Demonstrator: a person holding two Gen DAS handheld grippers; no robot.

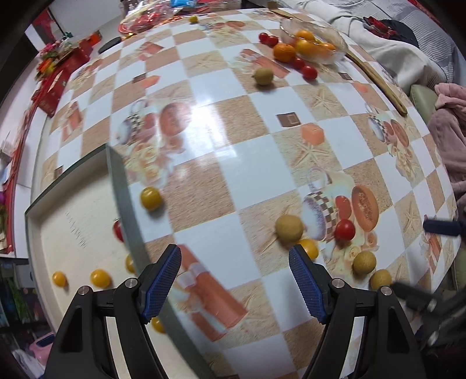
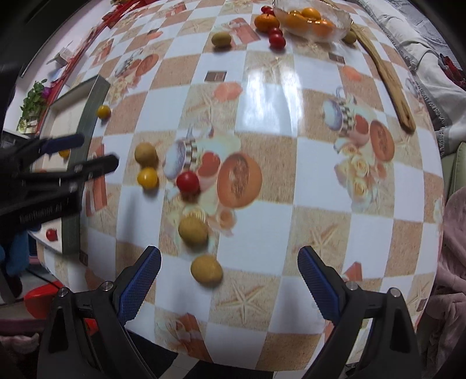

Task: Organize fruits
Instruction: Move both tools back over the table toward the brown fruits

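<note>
Left gripper (image 1: 234, 281) hangs w/ jaws spread wide & nothing between them, over the tablecloth (image 1: 256, 163) just beside the tray (image 1: 116, 180), which holds yellow cherry tomatoes (image 1: 100, 277) & a red cherry tomato (image 1: 118, 230); one more yellow tomato (image 1: 151, 198) sits on the cloth just outside the tray wall. Right gripper (image 2: 228, 280) is also spread & empty, w/ a tan-green fruit (image 2: 206, 269) just ahead of its left pad, another (image 2: 193, 230) beyond, then a red tomato (image 2: 188, 181). Far side: glass bowl (image 2: 343, 22) w/ orange fruits, a mandarin (image 2: 265, 22) & red tomatoes near it.
</note>
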